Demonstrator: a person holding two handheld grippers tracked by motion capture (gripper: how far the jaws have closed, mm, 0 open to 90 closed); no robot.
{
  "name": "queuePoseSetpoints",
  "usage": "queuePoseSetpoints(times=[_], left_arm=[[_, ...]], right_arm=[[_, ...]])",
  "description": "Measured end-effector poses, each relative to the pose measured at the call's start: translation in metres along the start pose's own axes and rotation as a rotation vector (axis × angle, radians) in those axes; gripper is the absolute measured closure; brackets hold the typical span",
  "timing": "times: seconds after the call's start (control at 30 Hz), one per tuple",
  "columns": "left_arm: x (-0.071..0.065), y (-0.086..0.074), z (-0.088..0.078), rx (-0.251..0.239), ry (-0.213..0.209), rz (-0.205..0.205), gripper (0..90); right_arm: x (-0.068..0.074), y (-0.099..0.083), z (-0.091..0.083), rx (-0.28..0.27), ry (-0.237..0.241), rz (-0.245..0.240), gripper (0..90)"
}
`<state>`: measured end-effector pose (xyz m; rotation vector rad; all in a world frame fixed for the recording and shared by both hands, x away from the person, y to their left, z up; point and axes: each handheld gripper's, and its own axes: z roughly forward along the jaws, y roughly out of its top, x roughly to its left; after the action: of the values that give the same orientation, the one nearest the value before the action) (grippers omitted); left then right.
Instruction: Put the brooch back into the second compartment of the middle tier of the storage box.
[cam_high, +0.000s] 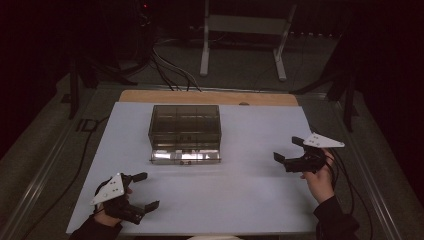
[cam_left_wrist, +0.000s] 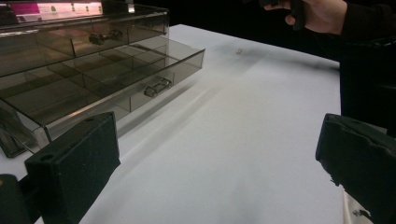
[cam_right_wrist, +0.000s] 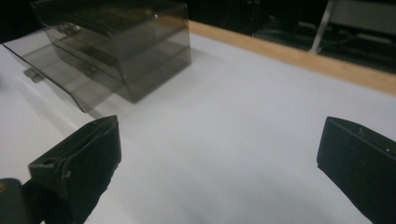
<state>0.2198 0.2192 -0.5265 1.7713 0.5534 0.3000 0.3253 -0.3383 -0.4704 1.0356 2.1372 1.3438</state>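
Observation:
A smoky transparent drawer cabinet (cam_high: 185, 125) stands at the middle back of the white table (cam_high: 240, 190). Its bottom drawer (cam_high: 185, 156) is pulled out toward me; in the left gripper view this drawer (cam_left_wrist: 116, 74) shows divided compartments that look bare and a small handle (cam_left_wrist: 157, 87). The cabinet (cam_right_wrist: 116, 42) also appears at the upper left of the right gripper view. My left gripper (cam_high: 148, 190) rests near the table's front left corner, open and holding nothing. Off to the right of the drawer, my right gripper (cam_high: 288, 149) hovers open, also with nothing between its fingers.
A wooden strip (cam_high: 207, 97) runs along the table's far edge. Behind it are a white stand (cam_high: 245, 30) and cables on the floor (cam_high: 170, 70). A tiny pale speck (cam_left_wrist: 239, 51) lies on the table in the left gripper view. Dark floor surrounds the table.

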Motion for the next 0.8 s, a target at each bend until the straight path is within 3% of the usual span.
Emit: queuePoseSetpoints(times=[0.2,0.3,0.47,0.63,0.73,0.8], left_arm=[[0.000,0.000,0.000,-0.003,-0.002,0.000,0.6],[0.000,0.000,0.000,-0.006,0.000,-0.005,0.6],[0.000,0.001,0.000,-0.008,0.000,-0.005,0.6],[0.001,0.000,0.000,-0.002,0.003,-0.006,0.6],[0.001,0.000,-0.001,-0.001,0.004,-0.005,0.6],[0.001,0.001,-0.001,-0.008,0.003,-0.005,0.6]], right_arm=[[-0.010,-0.012,0.006,0.053,-0.016,0.055,0.0],[-0.013,-0.018,0.008,0.068,-0.070,0.055,0.0],[-0.021,-0.027,0.014,0.092,-0.073,0.080,0.0],[-0.027,-0.035,0.022,0.139,-0.069,0.101,8.1],[-0.033,-0.040,0.026,0.185,-0.059,0.133,18.9],[-0.036,-0.044,0.028,0.229,-0.062,0.120,29.0]])
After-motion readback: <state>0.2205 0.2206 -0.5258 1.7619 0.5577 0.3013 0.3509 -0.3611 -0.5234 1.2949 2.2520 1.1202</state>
